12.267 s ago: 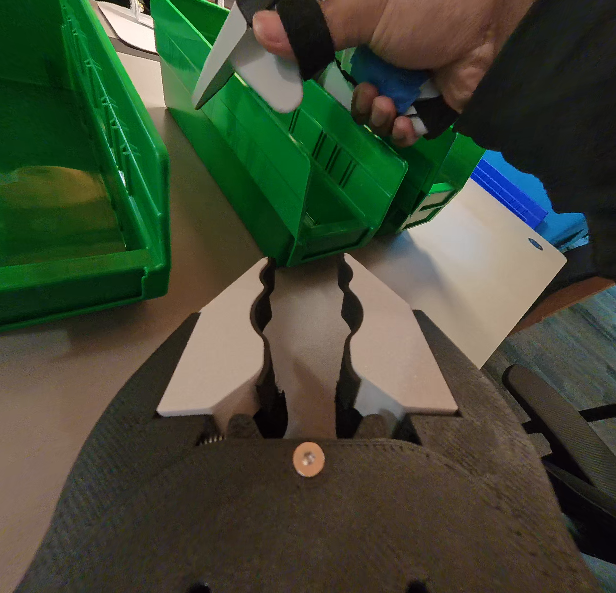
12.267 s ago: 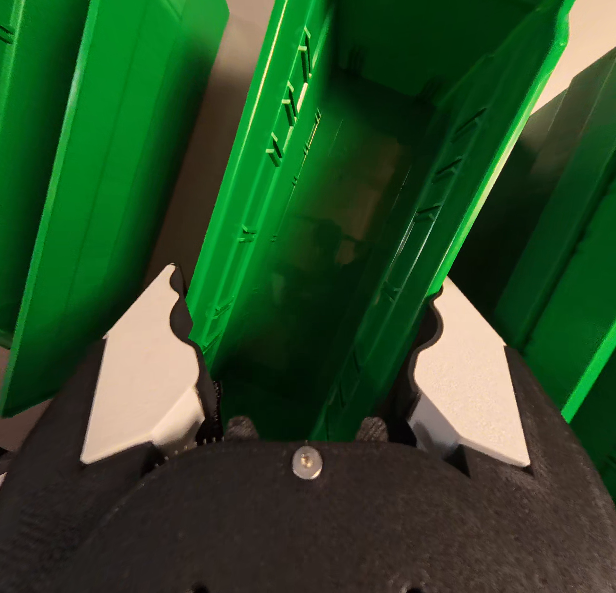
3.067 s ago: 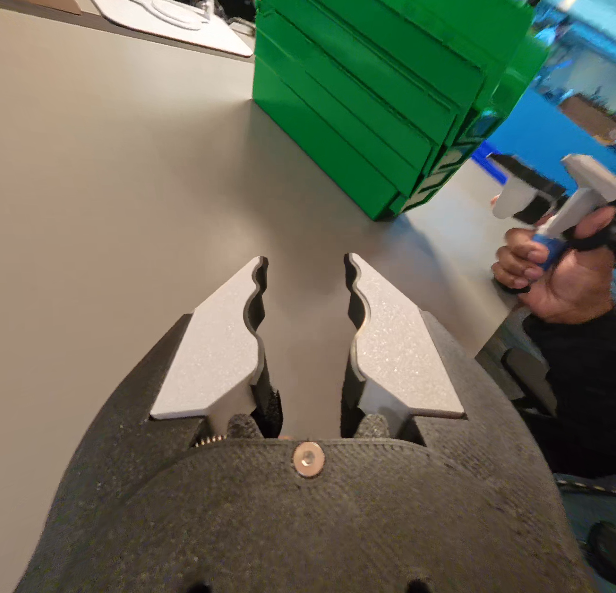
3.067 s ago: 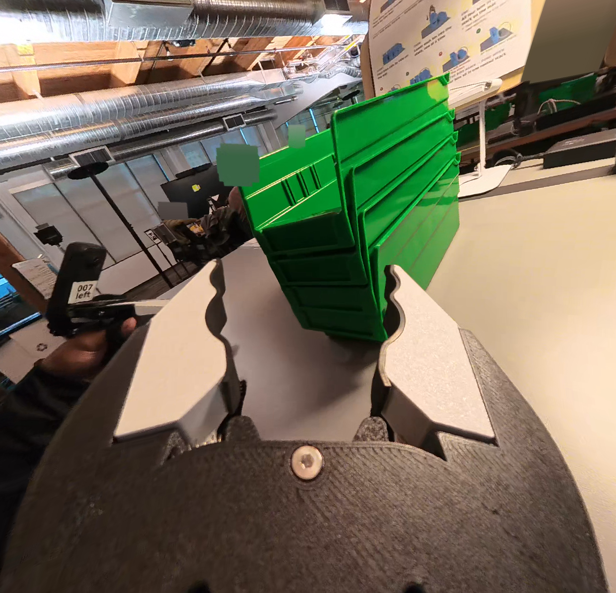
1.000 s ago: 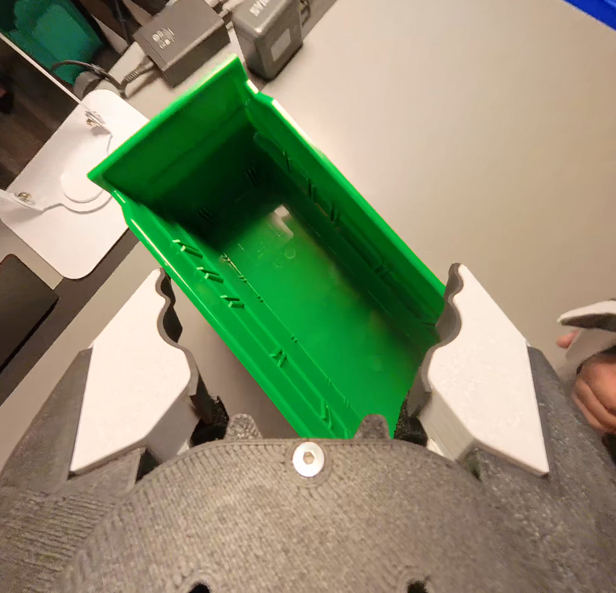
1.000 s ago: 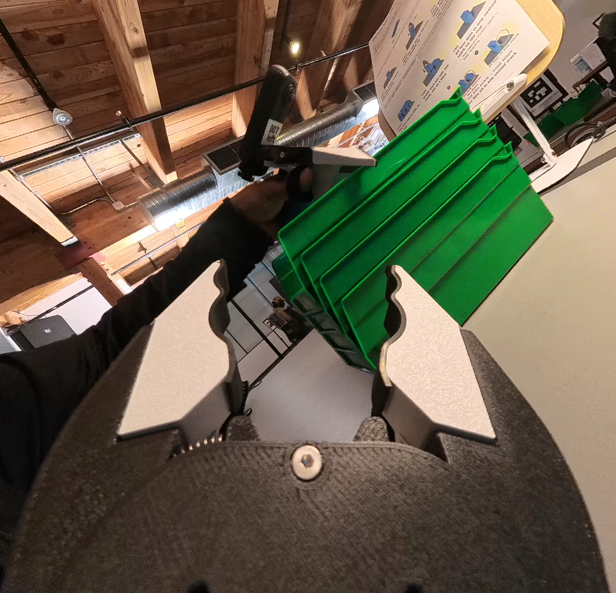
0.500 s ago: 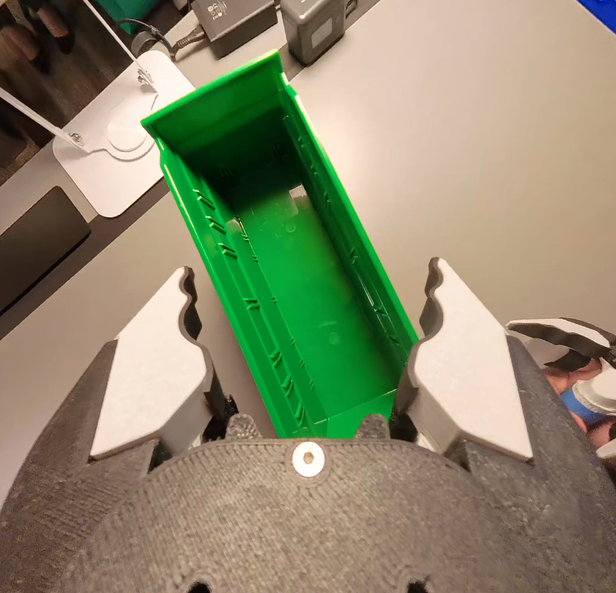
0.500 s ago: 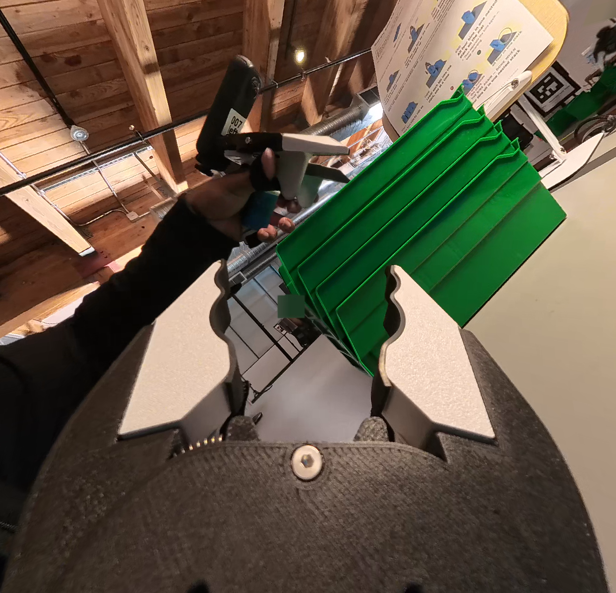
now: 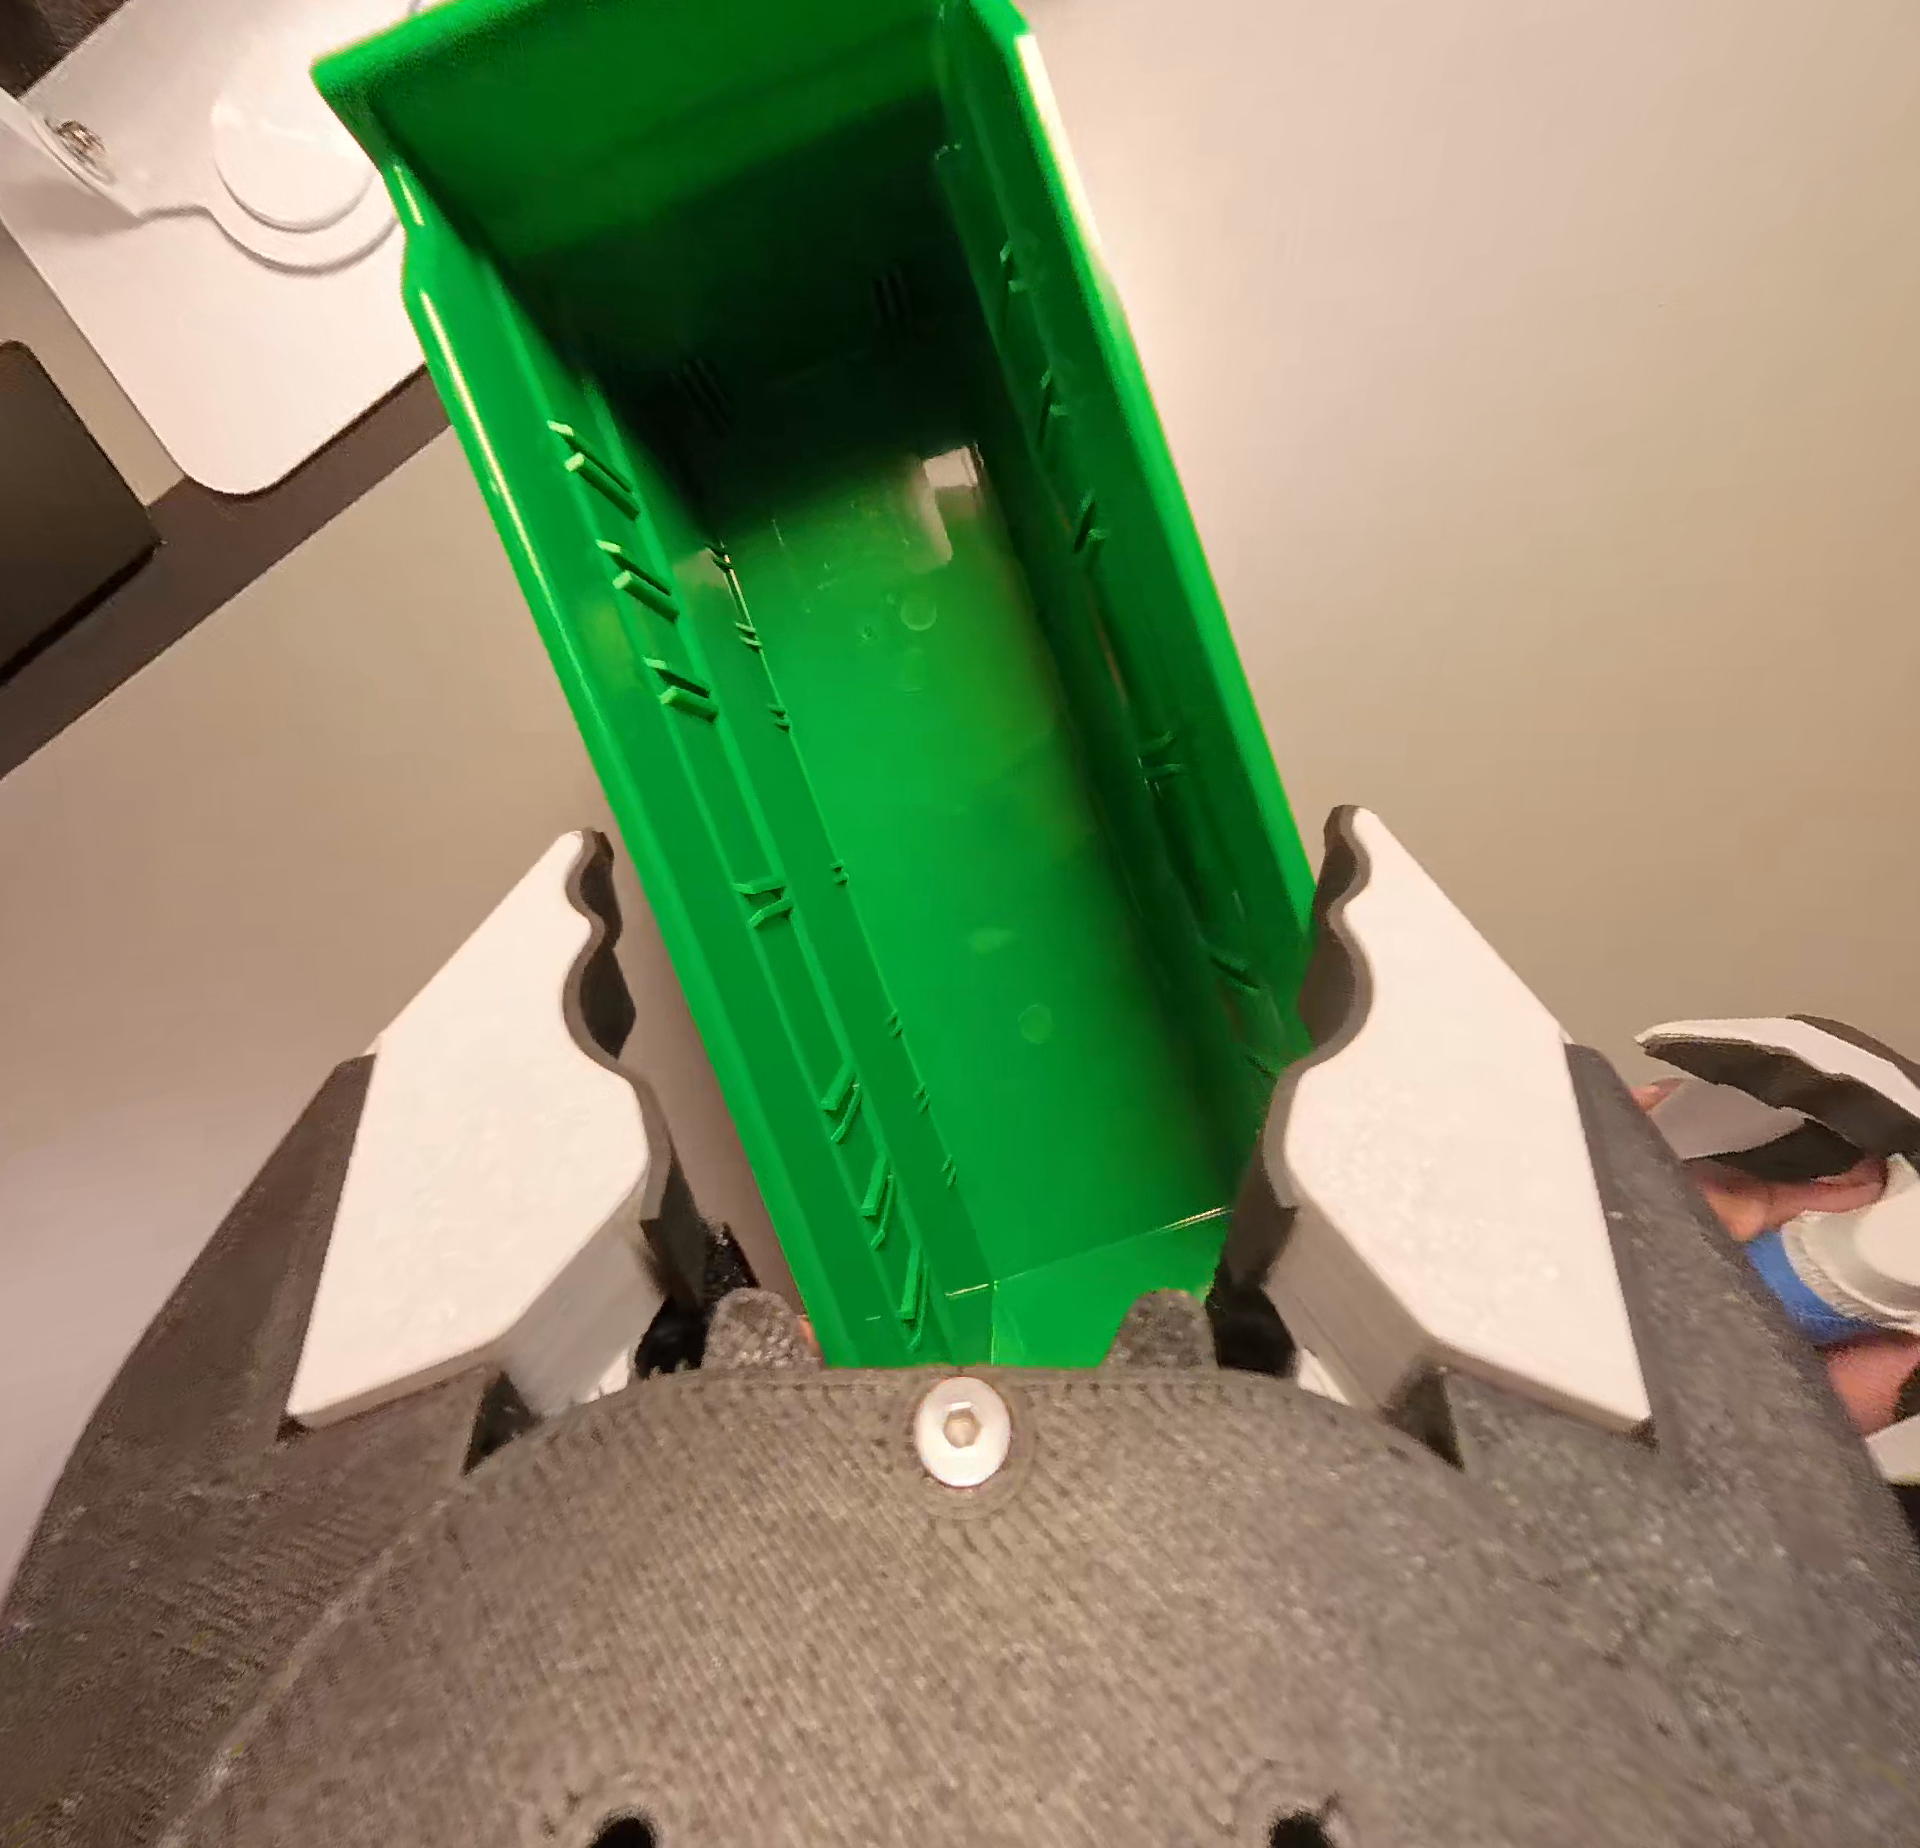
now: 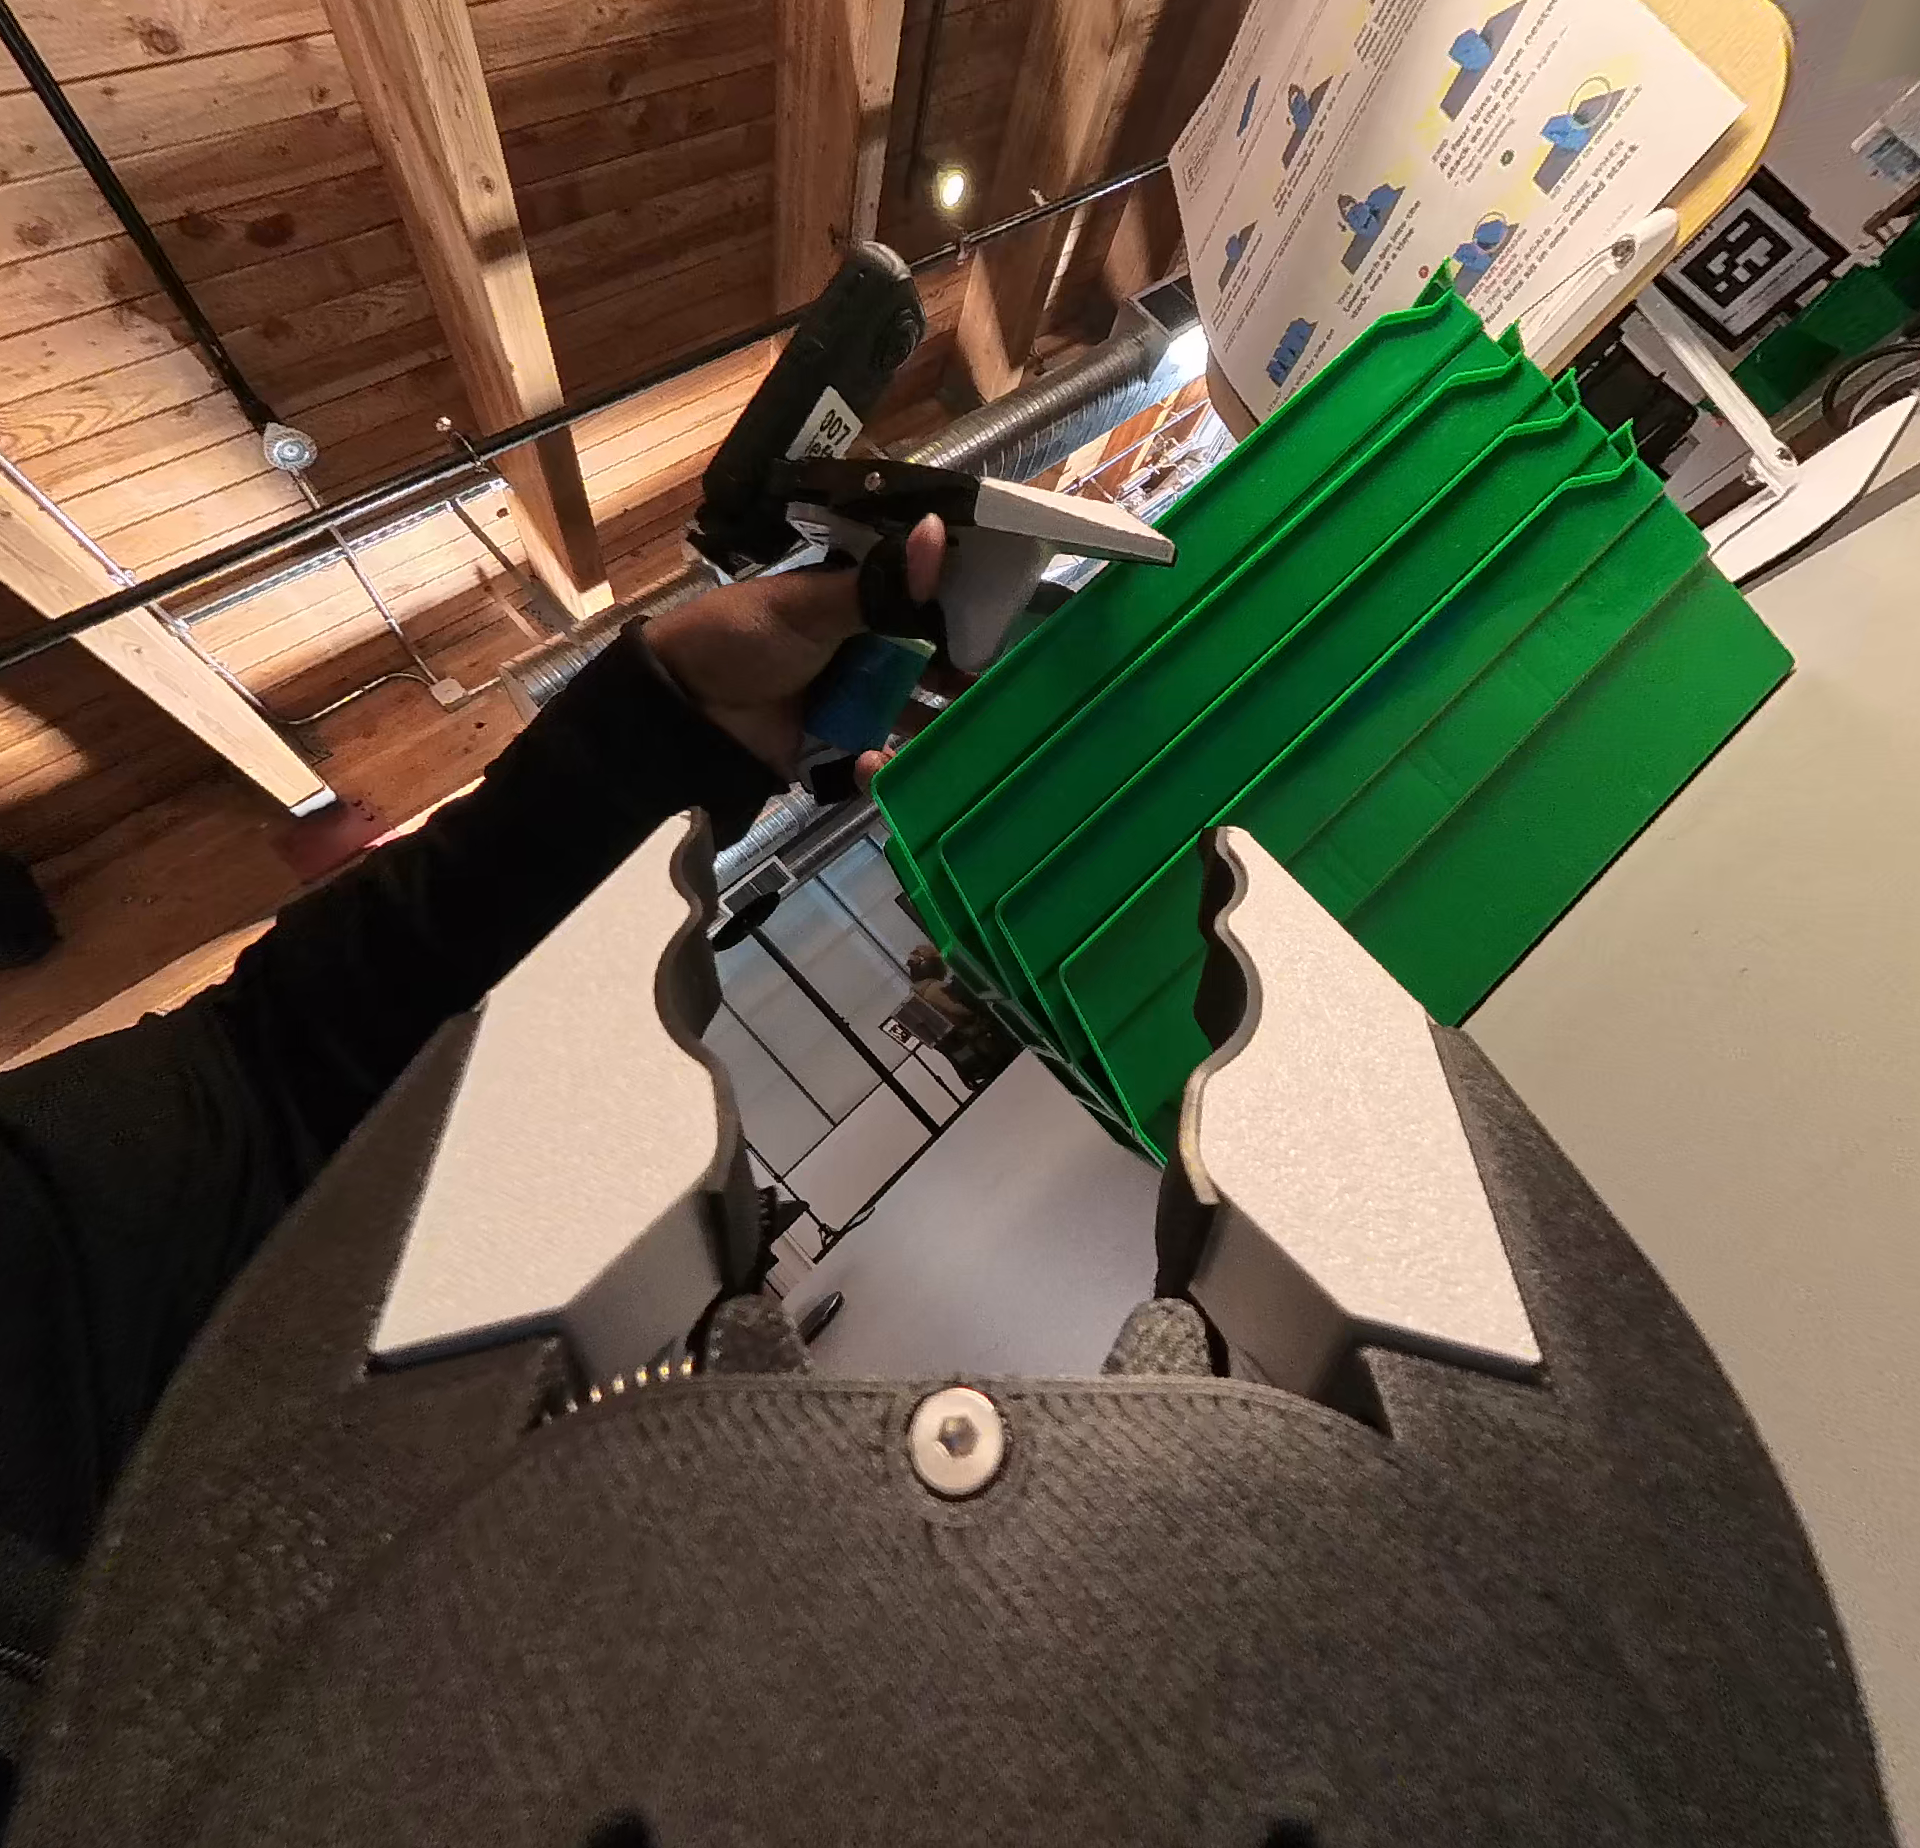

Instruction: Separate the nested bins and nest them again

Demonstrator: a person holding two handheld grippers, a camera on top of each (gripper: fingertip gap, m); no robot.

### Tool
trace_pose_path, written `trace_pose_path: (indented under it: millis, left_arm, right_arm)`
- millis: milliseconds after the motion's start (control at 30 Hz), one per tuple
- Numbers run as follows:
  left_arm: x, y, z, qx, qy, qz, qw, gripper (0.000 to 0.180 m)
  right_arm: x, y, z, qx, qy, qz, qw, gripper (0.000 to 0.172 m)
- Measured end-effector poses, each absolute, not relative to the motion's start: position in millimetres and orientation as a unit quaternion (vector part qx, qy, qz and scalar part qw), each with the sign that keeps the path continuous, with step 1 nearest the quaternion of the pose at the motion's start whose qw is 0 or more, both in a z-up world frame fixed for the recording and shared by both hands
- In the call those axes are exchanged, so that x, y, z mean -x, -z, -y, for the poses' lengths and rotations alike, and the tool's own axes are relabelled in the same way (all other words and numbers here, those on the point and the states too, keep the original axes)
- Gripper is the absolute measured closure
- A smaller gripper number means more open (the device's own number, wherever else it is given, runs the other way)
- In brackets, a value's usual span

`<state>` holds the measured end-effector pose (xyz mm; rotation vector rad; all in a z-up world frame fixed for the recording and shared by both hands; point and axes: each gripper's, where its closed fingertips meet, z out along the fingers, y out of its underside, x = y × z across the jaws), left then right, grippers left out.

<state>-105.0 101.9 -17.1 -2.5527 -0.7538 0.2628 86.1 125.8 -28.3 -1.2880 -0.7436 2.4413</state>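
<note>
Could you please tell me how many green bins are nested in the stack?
4 rims show: top bin, second, third and bottom, all nested on the table. More may be hidden.

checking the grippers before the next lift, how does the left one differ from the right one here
The left gripper straddles the near end of the top green bin; the right gripper has only air between its fingers.
The left gripper's jaws stand wider apart than the right gripper's.
The left gripper looks down into the stack; the right gripper sits low beside the stack, angled upward.
Both are open, gripping nothing.
</note>
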Motion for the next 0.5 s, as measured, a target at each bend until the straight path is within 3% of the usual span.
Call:
trace_pose_path:
  millis: [500]
  left_arm:
    - [102.9, 24.0, -100.8, 0.940, -0.126, 0.244, 0.202, 0.048]
  right_arm:
    - [-86.3, 28.1, -127.7, 0.445, -0.848, 0.253, 0.137, 0.079]
